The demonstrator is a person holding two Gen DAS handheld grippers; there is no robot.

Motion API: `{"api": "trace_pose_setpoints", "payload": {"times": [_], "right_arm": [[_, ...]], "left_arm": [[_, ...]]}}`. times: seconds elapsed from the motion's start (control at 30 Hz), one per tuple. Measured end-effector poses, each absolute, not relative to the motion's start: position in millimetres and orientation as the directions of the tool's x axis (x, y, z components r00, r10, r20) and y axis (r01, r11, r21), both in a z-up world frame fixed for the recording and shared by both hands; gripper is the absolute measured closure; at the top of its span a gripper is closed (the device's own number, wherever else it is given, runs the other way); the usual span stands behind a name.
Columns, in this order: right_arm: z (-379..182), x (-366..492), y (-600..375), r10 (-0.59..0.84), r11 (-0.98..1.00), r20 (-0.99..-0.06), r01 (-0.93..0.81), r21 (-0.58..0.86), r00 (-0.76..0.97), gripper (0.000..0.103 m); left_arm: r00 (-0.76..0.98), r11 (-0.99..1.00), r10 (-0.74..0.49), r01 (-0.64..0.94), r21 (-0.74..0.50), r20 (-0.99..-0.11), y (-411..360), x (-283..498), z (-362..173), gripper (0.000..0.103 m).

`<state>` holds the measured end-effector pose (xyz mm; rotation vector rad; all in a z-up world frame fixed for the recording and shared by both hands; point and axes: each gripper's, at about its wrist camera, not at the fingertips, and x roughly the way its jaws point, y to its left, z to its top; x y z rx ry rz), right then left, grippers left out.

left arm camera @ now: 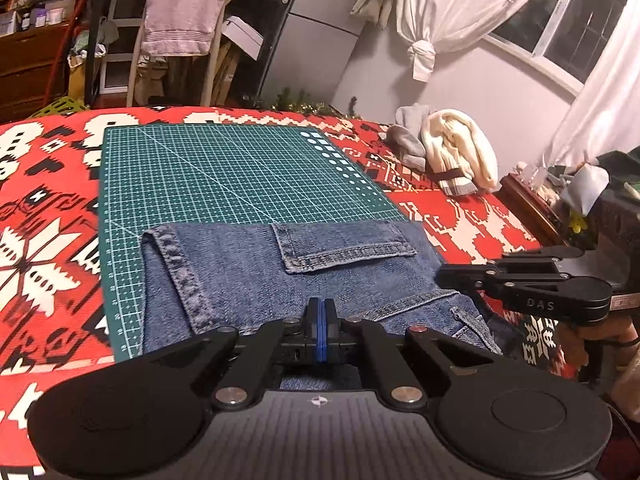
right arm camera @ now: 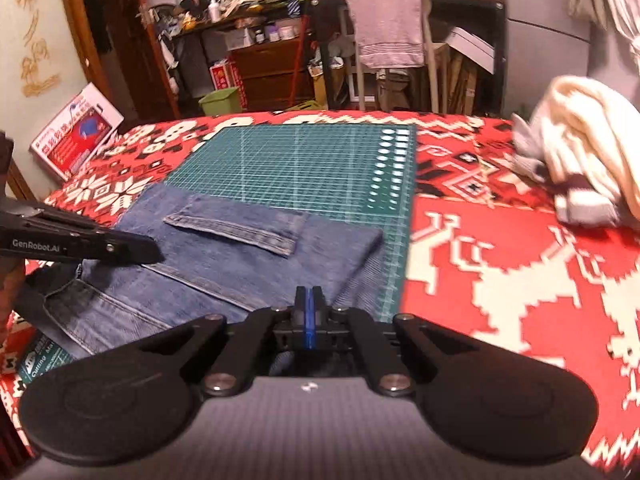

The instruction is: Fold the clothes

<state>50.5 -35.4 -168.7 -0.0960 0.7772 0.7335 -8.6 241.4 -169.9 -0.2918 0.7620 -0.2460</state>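
Both pairs of jaws are pressed together, blue pads meeting with no gap and no cloth seen between them. Left gripper (left arm camera: 319,310) hovers over the near edge of the folded jeans (left arm camera: 256,272), its tips above the denim by a seam; whether it touches the fabric cannot be told. Right gripper (right arm camera: 308,300) sits over the near right corner of the jeans (right arm camera: 256,256), again closed on nothing visible.

Those jeans lie folded flat on the near half of a green cutting mat (left arm camera: 224,168) — a hemmed leg end turned over on top, waistband and belt loop toward the person's side. Beyond the jeans the mat's grid is bare. Under the mat spreads a red, white and black patterned blanket (left arm camera: 44,216). To the right of the mat, well apart from the jeans, a heap of cream and grey clothes (left arm camera: 452,152) rests on the blanket. Behind the mat stands a chair draped with a pink towel (left arm camera: 184,8).
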Motion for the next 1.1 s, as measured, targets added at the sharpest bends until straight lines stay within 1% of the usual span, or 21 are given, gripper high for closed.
{"api": "trace_pose_setpoints", "payload": {"times": [0.03,0.1,0.17,0.2,0.3,0.37,0.47,0.57,0.63,0.7,0.77,0.9,0.93,1.03,1.1], "right_arm": [[-169,51,-42,0.567,0.761,-0.67,-0.617,0.202,0.48,0.103],[-169,50,-50,0.541,0.776,-0.683,-0.605,0.179,0.491,0.103],[-165,45,-58,0.535,0.782,-0.68,-0.598,0.175,0.501,0.101],[-160,42,-63,0.539,0.784,-0.673,-0.594,0.182,0.506,0.101],[-138,25,-61,0.597,0.746,-0.612,-0.64,0.185,0.519,0.101],[-127,18,-47,0.638,0.709,-0.587,-0.678,0.194,0.498,0.101],[-126,13,-20,0.666,0.66,-0.594,-0.728,0.187,0.451,0.1],[-140,13,7,0.66,0.638,-0.622,-0.751,0.17,0.42,0.1],[-152,15,16,0.66,0.63,-0.645,-0.751,0.197,0.385,0.101],[-161,11,19,0.645,0.625,-0.655,-0.765,0.155,0.394,0.103],[-162,8,16,0.631,0.625,-0.659,-0.771,0.12,0.41,0.103],[-160,13,-6,0.589,0.658,-0.685,-0.747,0.098,0.429,0.103],[-161,16,-11,0.584,0.662,-0.691,-0.742,0.103,0.426,0.098],[-165,18,-32,0.58,0.7,-0.696,-0.695,0.16,0.423,0.098],[-169,20,-43,0.582,0.721,-0.691,-0.665,0.195,0.429,0.098]], "left_arm": [[0.699,0.93,-0.323,0.107,-0.353,-0.638,243,-10,-169,0.1],[0.7,0.931,-0.317,0.1,-0.352,-0.64,245,-12,-166,0.1],[0.712,0.937,-0.298,0.092,-0.337,-0.635,243,-16,-160,0.101],[0.723,0.939,-0.289,0.089,-0.331,-0.627,241,-19,-155,0.102],[0.756,0.936,-0.307,0.129,-0.328,-0.578,235,-29,-140,0.102],[0.755,0.93,-0.328,0.152,-0.335,-0.568,228,-30,-132,0.102],[0.735,0.925,-0.352,0.179,-0.335,-0.579,215,-26,-135,0.102],[0.707,0.927,-0.358,0.189,-0.325,-0.609,202,-21,-148,0.102],[0.69,0.932,-0.349,0.187,-0.311,-0.634,196,-20,-160,0.102],[0.7,0.934,-0.347,0.2,-0.296,-0.624,197,-25,-169,0.1],[0.701,0.931,-0.35,0.188,-0.312,-0.622,201,-28,-169,0.1],[0.705,0.954,-0.295,0.18,-0.24,-0.645,204,-37,-166,0.1],[0.703,0.952,-0.297,0.17,-0.253,-0.646,209,-40,-167,0.1],[0.693,0.934,-0.325,0.131,-0.331,-0.644,226,-49,-173,0.1],[0.692,0.933,-0.323,0.12,-0.338,-0.645,227,-53,-173,0.1]]}}
